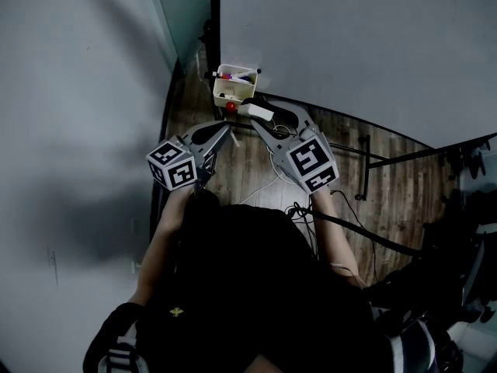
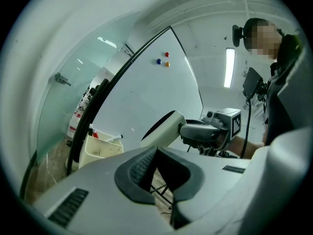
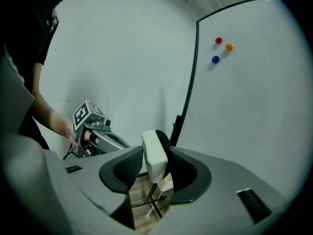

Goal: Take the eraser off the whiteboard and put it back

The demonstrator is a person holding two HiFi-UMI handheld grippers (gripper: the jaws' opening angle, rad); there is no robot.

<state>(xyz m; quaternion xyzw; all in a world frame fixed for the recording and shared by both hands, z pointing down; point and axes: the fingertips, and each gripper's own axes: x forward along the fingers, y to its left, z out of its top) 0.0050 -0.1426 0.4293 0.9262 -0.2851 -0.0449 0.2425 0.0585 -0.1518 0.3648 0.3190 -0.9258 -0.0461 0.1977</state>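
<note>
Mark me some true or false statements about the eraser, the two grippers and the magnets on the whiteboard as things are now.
1. The right gripper is clamped on the eraser. True.
2. The left gripper holds a marker. False: nothing is between its jaws; a marker rests in the box.
3. Three magnets sit on the whiteboard. True.
4. The magnets are all green. False: one is red, one orange and one blue.
</note>
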